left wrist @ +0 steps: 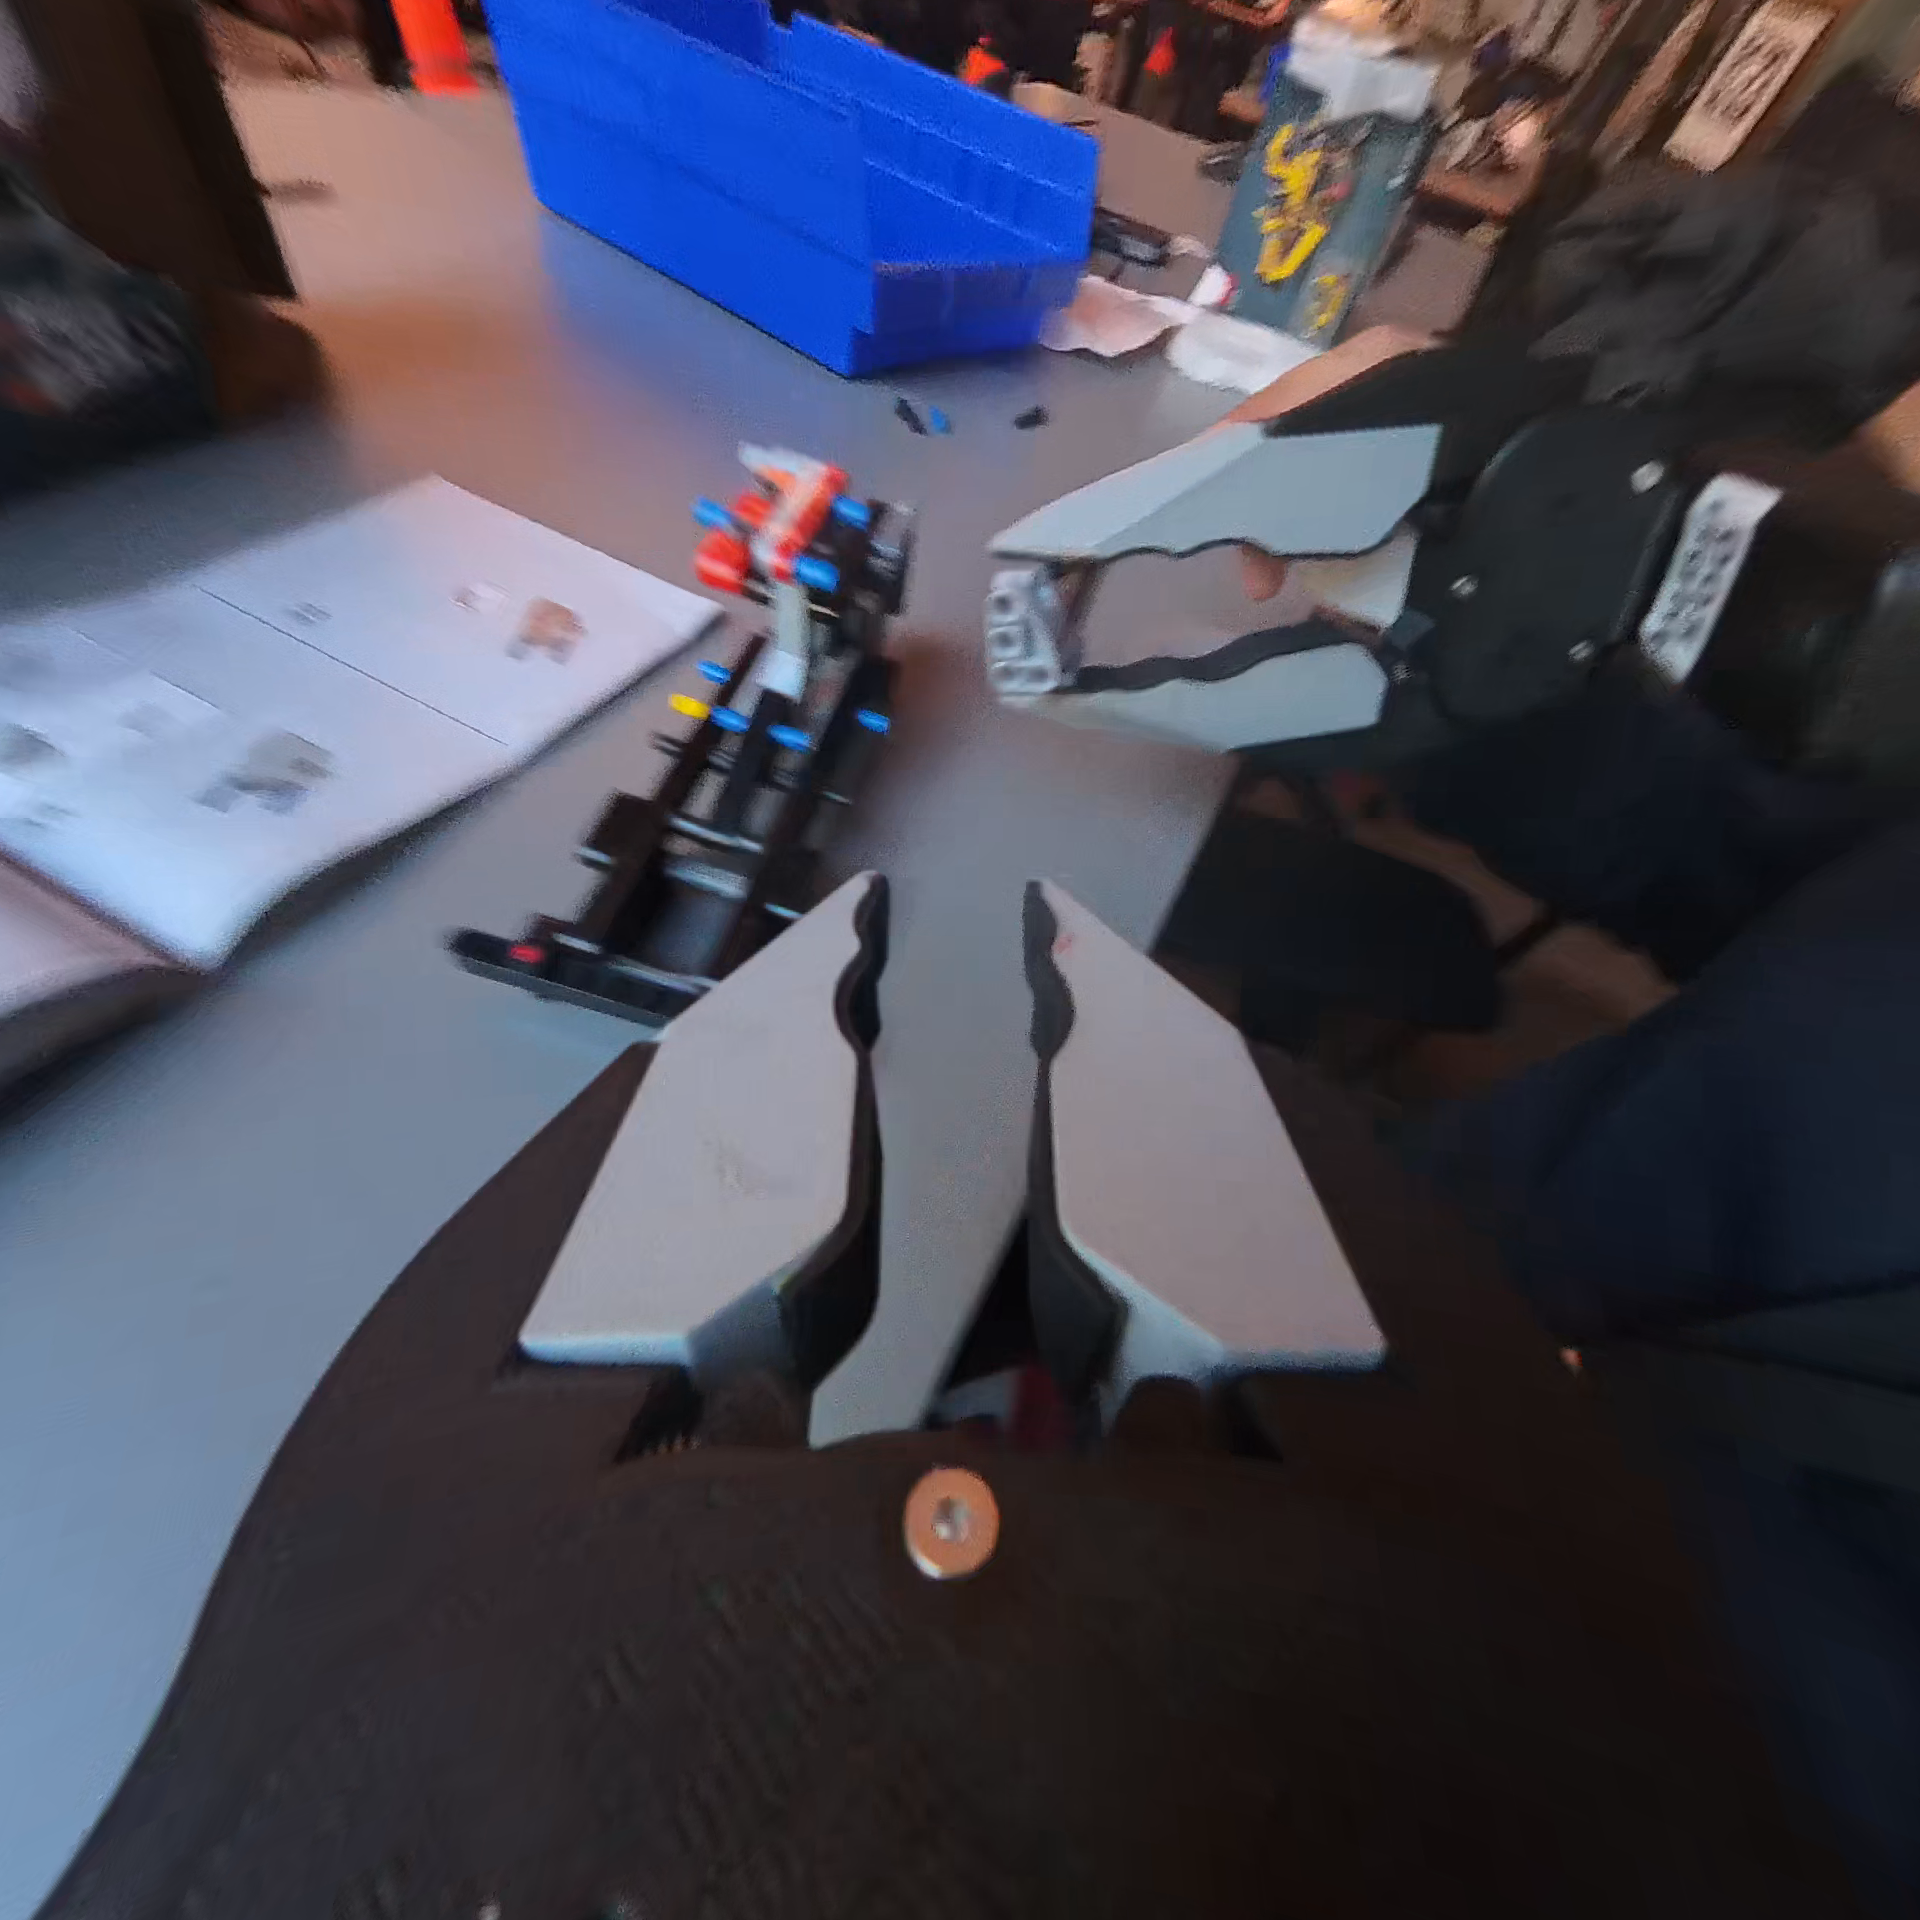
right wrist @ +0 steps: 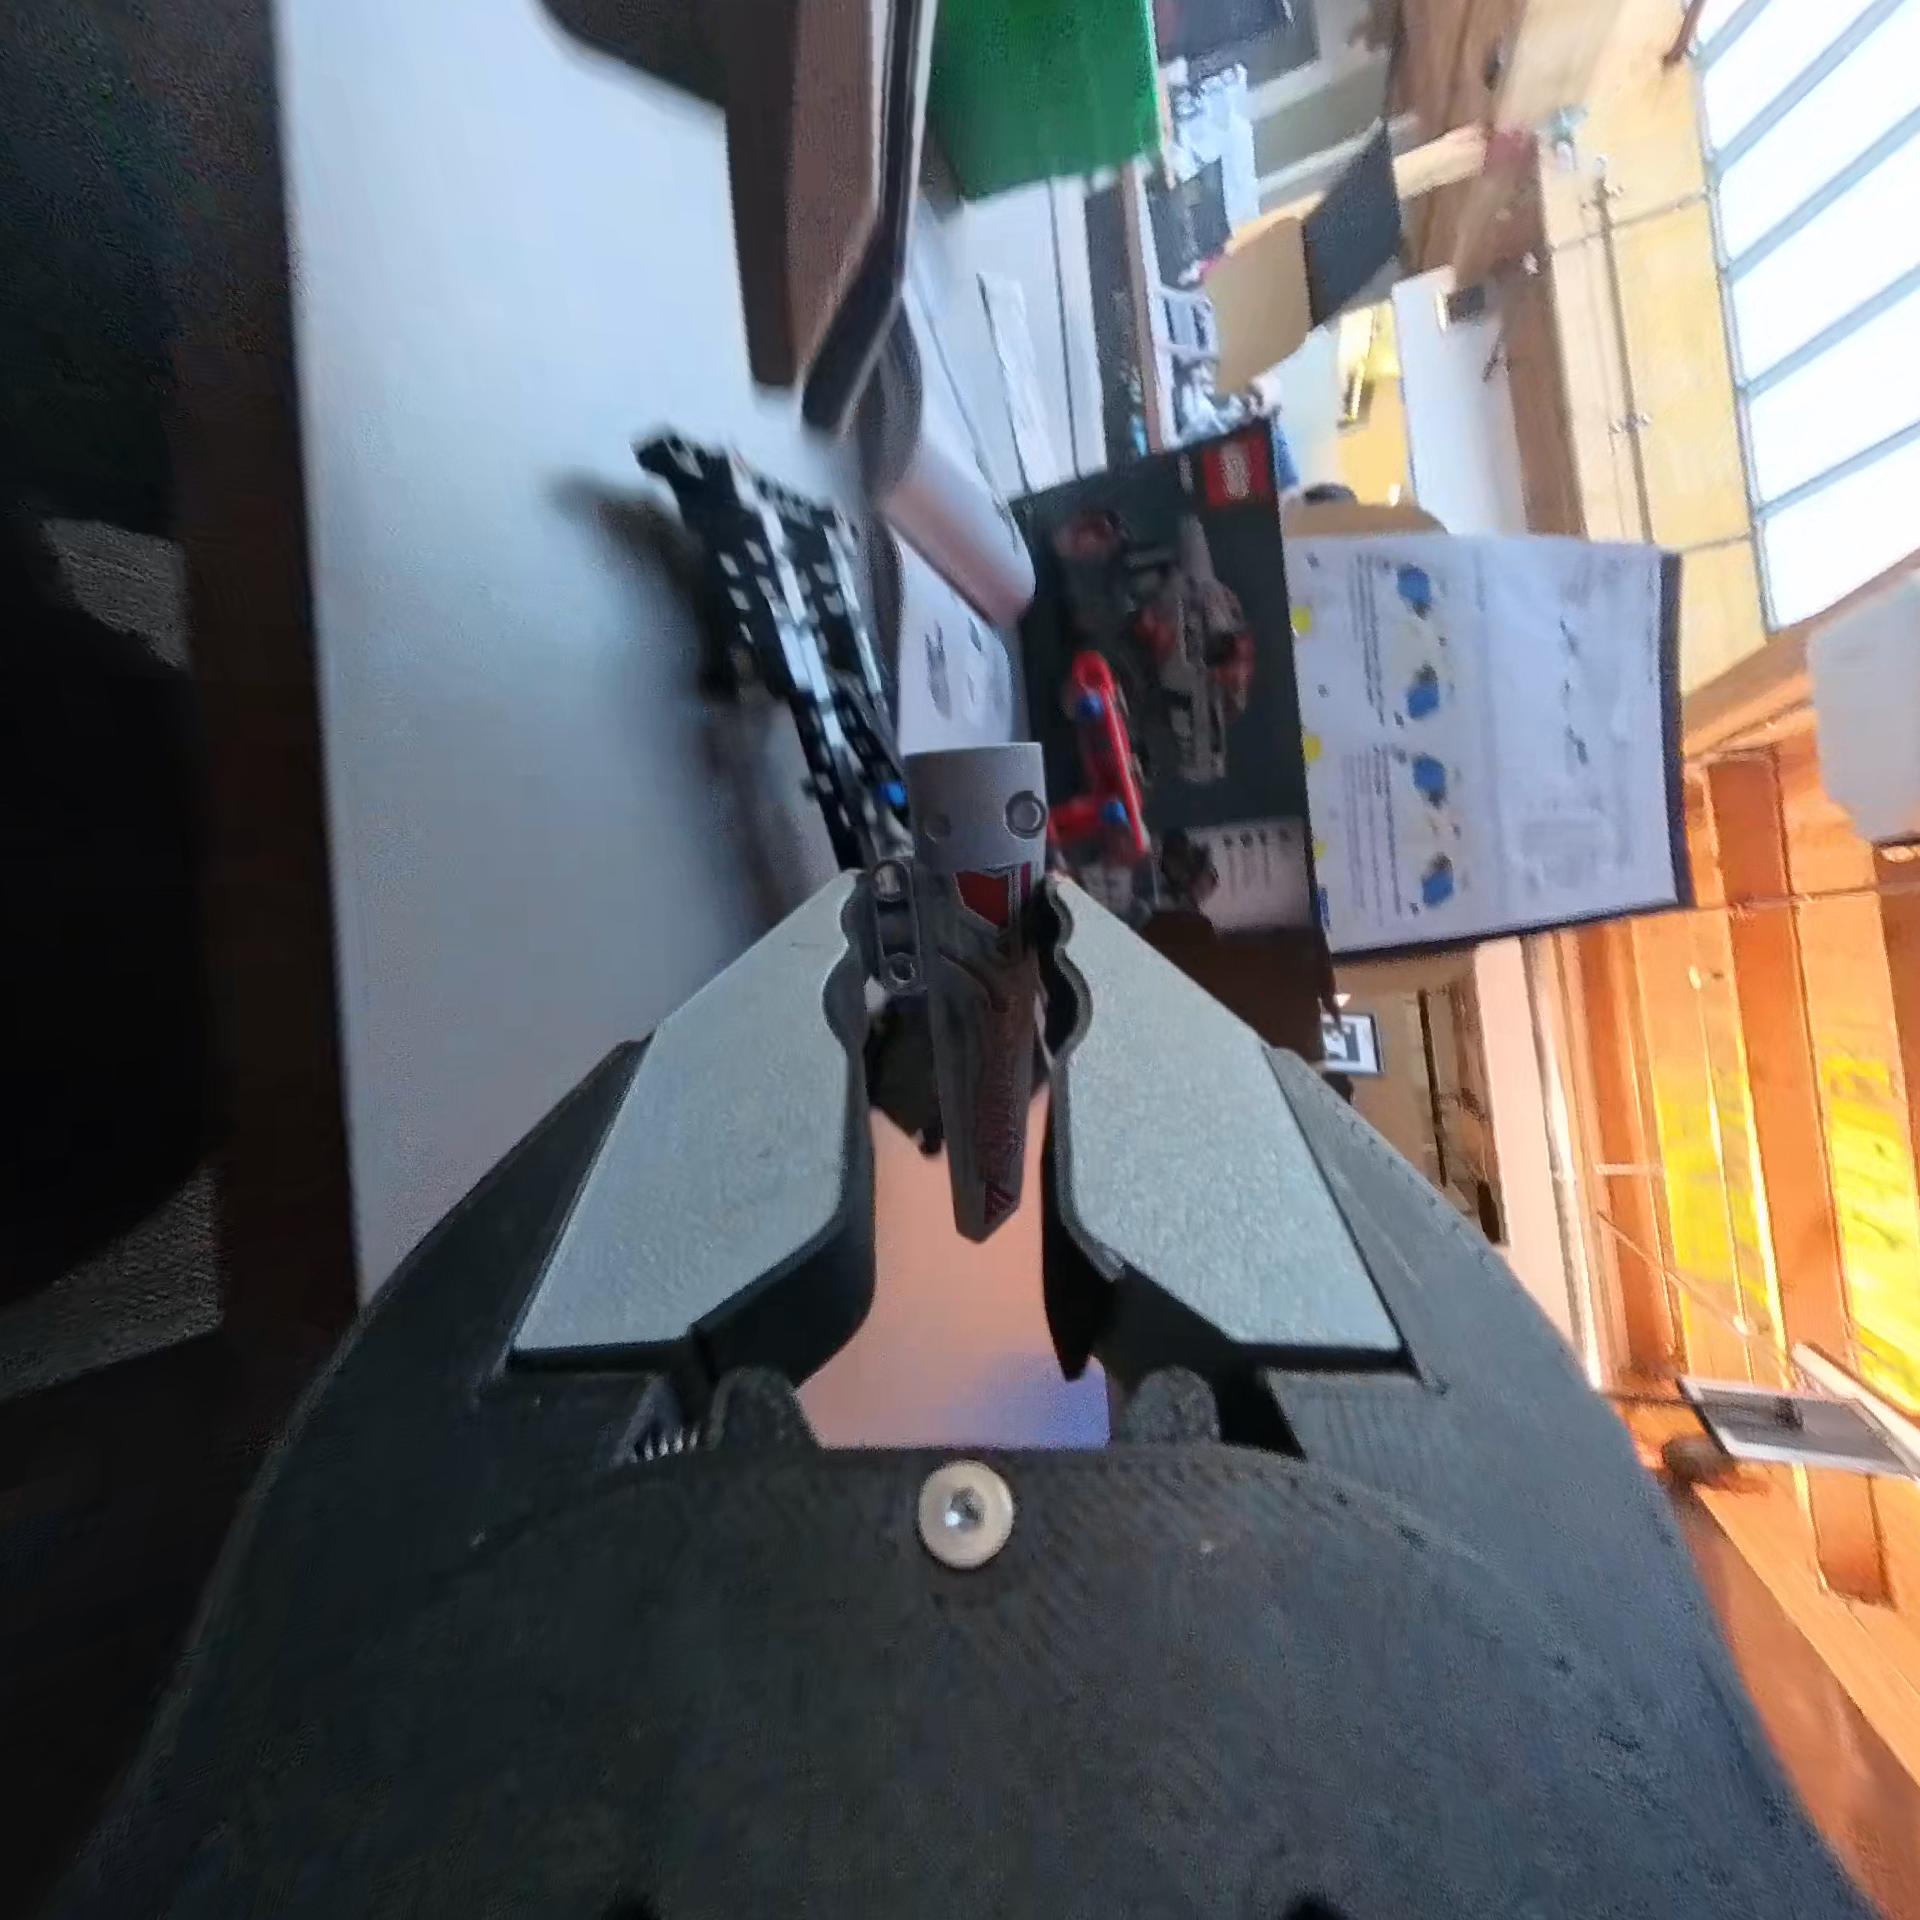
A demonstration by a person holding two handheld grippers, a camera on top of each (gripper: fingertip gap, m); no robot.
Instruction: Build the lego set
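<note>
Near the table's right edge lies the long black lego chassis with blue pins and a red-and-white block at its far end (left wrist: 748, 727), lengthwise, its near end just ahead of the left tool (left wrist: 956, 904). That tool hovers above the grey table (left wrist: 260, 1195) with its jaws apart and nothing between them. The right tool (right wrist: 956, 914) is clamped on a grey tapered lego panel with a red marking (right wrist: 982, 997), held in the air beside the chassis, off the table's right edge; a small grey beam (right wrist: 896, 925) sits against the panel at one fingertip.

My judgement is that the main risk is the panel twisting or slipping in the grip when it is pressed onto the chassis, since only its sides are held and its tip juts past the jaws. Nothing steadies the chassis, so a push could slide it toward the edge or the open instruction booklet (left wrist: 312, 675) on its left. Loose small black and blue pins (left wrist: 925, 416) farther back could be knocked away.

Toward the far edge stands a blue plastic bin (left wrist: 810, 187); its contents are hidden. Beside it stands the dark lego box with yellow artwork (left wrist: 1320, 208), contents unseen.
</note>
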